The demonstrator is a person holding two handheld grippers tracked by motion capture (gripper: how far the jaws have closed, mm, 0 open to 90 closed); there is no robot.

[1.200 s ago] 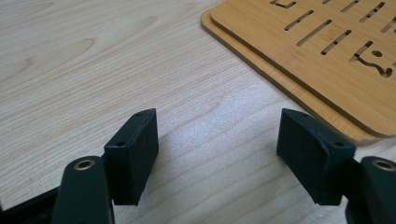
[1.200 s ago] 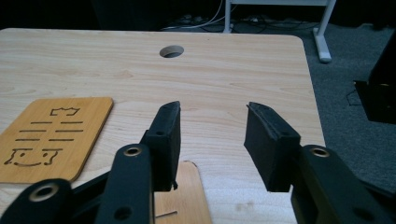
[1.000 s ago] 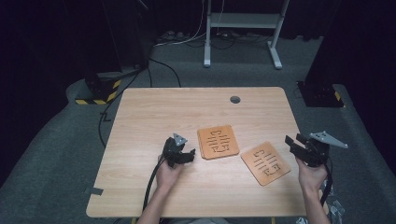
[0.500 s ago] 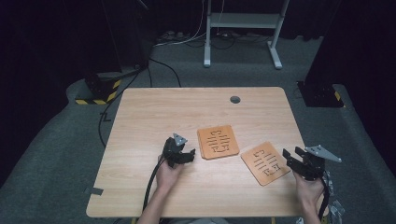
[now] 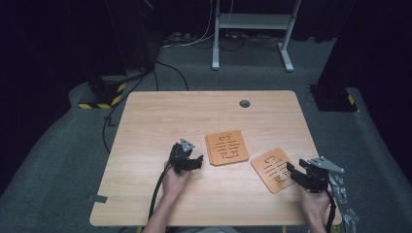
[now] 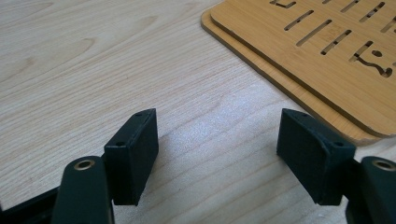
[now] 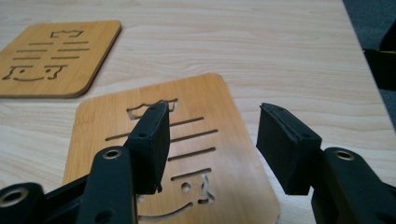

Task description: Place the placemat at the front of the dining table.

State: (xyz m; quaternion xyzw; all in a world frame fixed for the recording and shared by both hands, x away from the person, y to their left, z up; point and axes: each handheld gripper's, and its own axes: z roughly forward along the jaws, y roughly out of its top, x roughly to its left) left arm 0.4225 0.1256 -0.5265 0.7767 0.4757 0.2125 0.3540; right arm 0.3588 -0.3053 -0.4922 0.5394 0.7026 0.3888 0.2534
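Observation:
Two slotted bamboo boards lie stacked (image 5: 227,147) at the table's middle; their two layers (image 6: 327,56) show at the upper right in the left gripper view. A single matching board (image 5: 272,167) lies to the right, angled. My left gripper (image 5: 195,162) rests just left of the stack, open over bare wood (image 6: 217,149). My right gripper (image 5: 293,173) sits at the single board's right edge, open, its jaws held low over that board (image 7: 212,98) without touching it (image 7: 212,126). The stack (image 7: 56,56) lies farther off at upper left.
The wooden table (image 5: 160,121) has a round cable hole (image 5: 244,103) near its far edge. On the floor beyond stand a white metal frame (image 5: 252,29), a yellow-and-black striped base (image 5: 99,94) and a dark box (image 5: 335,97). Cables trail from both grippers.
My right gripper has moved in from beyond the table's right edge, nearer the person and leftward, to the single board's edge. The left gripper and the boards have stayed still.

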